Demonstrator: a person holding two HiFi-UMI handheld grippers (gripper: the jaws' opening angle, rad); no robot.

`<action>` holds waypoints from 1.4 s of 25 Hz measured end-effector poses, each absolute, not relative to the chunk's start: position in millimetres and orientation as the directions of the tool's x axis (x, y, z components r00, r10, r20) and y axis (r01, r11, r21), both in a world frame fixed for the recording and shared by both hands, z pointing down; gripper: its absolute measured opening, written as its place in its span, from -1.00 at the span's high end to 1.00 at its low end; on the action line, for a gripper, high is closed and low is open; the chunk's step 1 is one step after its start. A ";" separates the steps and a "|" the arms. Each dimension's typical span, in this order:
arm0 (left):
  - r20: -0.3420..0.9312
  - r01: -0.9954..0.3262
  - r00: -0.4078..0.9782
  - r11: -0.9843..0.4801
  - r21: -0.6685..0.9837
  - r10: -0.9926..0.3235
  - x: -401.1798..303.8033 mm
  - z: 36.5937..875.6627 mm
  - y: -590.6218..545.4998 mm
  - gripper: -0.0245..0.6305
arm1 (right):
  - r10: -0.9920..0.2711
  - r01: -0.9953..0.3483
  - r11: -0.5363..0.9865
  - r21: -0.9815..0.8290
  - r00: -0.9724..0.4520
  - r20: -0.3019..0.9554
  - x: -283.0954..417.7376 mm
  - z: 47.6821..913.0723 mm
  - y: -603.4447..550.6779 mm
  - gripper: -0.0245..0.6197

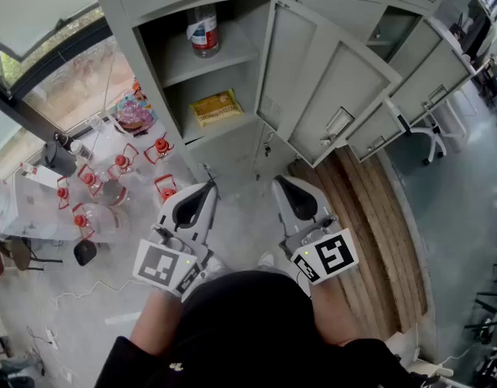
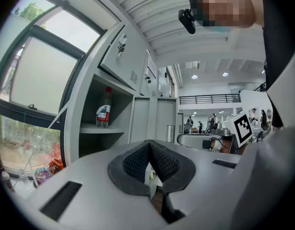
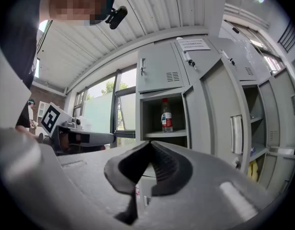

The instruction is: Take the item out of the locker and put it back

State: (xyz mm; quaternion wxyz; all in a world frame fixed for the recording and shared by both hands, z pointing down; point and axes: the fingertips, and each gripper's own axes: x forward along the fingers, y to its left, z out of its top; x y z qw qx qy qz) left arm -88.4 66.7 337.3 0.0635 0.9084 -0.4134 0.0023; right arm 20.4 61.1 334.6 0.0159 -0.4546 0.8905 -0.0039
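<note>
While its grey locker door (image 1: 287, 65) is hanging swung out to the right, the grey sheet-metal locker (image 1: 121, 24) is presenting one open compartment with an unobstructed front. A clear plastic bottle with a red-and-white label (image 1: 204, 32) is standing upright on the upper shelf (image 1: 232, 52), set back from its front edge with free room on both sides. A flat yellow packet (image 1: 216, 107) is lying on the lower shelf (image 1: 187, 126), close to that shelf's front edge.

Both grippers are being held side by side, well short of the locker and apart from each other, pointing towards it. The left gripper (image 1: 208, 186) is keeping its ribbed dark pads pressed together on nothing. The right gripper (image 1: 278, 182) is likewise closed tip to tip and empty. Smooth grey moulded bodies are carrying the white marker cubes (image 1: 161, 263) at the rear.
</note>
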 end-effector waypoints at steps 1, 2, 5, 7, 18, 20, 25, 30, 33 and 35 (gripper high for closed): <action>0.052 -0.751 0.659 -0.652 0.103 -0.751 -87.8 339.3 66.8 0.91 | -0.809 -0.808 0.588 -0.023 -0.588 -0.023 22.0 335.3 62.0 0.94; 0.051 -0.751 0.659 -0.653 0.099 -0.750 -86.6 341.0 67.1 0.91 | -0.808 -0.807 0.590 -0.025 -0.589 -0.021 23.6 336.1 62.9 0.94; 0.056 -0.739 0.673 -0.665 0.112 -0.738 -79.5 344.5 69.8 0.91 | -0.804 -0.804 0.594 -0.031 -0.594 -0.016 28.9 338.9 64.7 0.94; 0.054 -0.731 0.681 -0.673 0.115 -0.731 -75.6 347.3 71.2 0.90 | -0.802 -0.800 0.598 -0.045 -0.597 -0.022 33.4 340.2 65.5 0.94; 0.102 -0.822 0.569 -0.569 0.038 -0.816 -37.1 356.2 73.2 0.90 | -0.772 -0.761 0.635 -0.132 -0.628 -0.098 85.4 337.0 71.0 0.93; 0.095 -0.829 0.559 -0.559 0.021 -0.824 -29.1 358.7 74.1 0.91 | -0.768 -0.755 0.641 -0.137 -0.633 -0.101 97.1 338.3 71.3 0.93; 0.099 -0.847 0.528 -0.531 0.001 -0.843 -11.8 359.8 75.3 0.91 | -0.749 -0.736 0.662 -0.143 -0.655 -0.100 115.0 344.8 71.2 0.93; 0.140 -0.864 0.498 -0.504 -0.004 -0.856 -10.4 370.0 72.2 0.91 | -0.736 -0.719 0.675 -0.164 -0.670 -0.093 118.0 353.7 69.8 0.93; 0.165 -0.861 0.504 -0.509 0.010 -0.848 -11.7 377.2 63.2 0.91 | -0.737 -0.720 0.674 -0.164 -0.669 -0.092 116.9 355.5 63.8 0.93; 0.155 -0.860 0.505 -0.510 0.013 -0.849 -14.0 376.7 54.7 0.91 | -0.741 -0.725 0.670 -0.162 -0.665 -0.086 114.9 356.9 57.6 0.93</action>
